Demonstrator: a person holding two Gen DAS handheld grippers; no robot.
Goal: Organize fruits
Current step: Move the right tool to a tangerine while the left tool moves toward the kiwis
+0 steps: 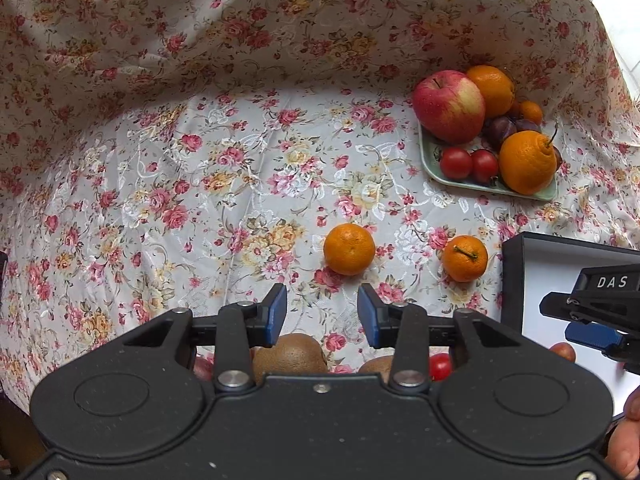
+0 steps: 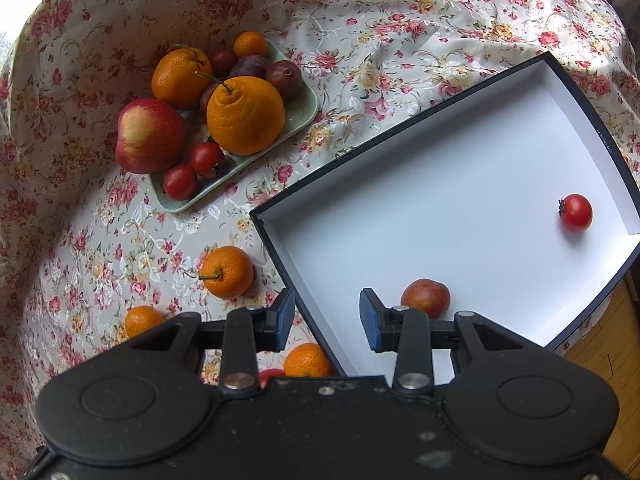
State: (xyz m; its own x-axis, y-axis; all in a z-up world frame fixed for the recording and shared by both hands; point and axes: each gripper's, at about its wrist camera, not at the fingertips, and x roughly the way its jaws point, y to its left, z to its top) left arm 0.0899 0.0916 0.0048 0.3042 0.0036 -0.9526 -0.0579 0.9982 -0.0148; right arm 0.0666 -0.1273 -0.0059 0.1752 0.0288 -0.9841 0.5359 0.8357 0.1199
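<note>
The left claw point(image 1: 322, 312) hangs over the counter with its blue pads apart and nothing between them. Directly under its frame sit 2 brown kiwis, the larger kiwi point(image 1: 290, 356) just below the left pad, and a small red tomato point(image 1: 440, 366) peeks out under the right pad. Just beyond the pads, slightly right of the gap, lies a mandarin point(image 1: 349, 249); a second stemmed mandarin point(image 1: 465, 258) lies farther right, near the corner of the black box point(image 1: 514, 280). Well beyond and to the right, a pale green plate point(image 1: 430, 160) carries an apple point(image 1: 448, 106), 2 large oranges, plums and 2 small tomatoes.

The right claw point(image 2: 327, 318) is also spread and holds nothing. Its left pad is over the flowered tablecloth point(image 2: 100, 240), its right pad over the white inside of the box, whose rim runs through the gap. A reddish plum point(image 2: 426, 297) lies in the box just beyond the right pad, and a cherry tomato point(image 2: 576, 213) rests far right near the box wall. Left of the claw lie 3 mandarins on the cloth.
</note>
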